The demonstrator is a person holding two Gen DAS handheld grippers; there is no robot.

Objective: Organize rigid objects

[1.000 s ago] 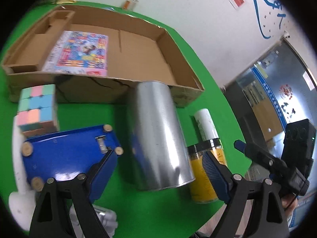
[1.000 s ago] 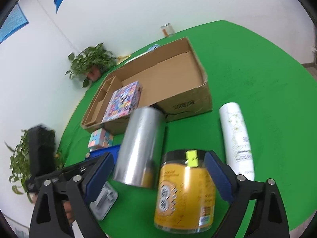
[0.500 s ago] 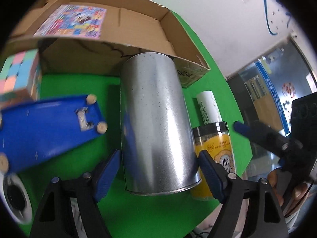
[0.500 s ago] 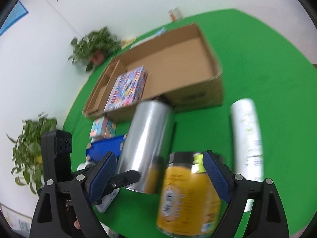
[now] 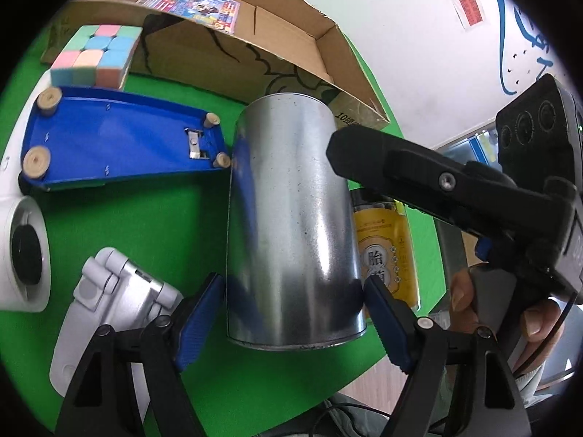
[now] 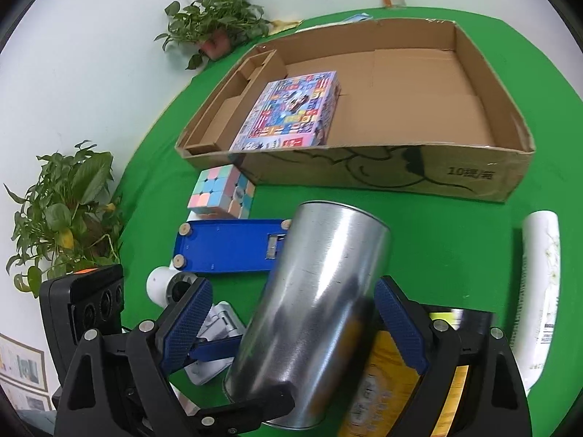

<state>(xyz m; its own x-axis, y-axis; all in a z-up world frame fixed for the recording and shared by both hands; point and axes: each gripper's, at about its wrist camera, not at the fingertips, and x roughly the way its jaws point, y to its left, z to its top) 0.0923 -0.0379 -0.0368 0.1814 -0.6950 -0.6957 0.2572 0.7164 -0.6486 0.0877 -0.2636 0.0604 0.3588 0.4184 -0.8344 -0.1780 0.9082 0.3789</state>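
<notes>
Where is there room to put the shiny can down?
In the cardboard box: its floor is bare right of the colourful puzzle box. Green table between box and white bottle is free too. Around the silver can it's crowded.
</notes>
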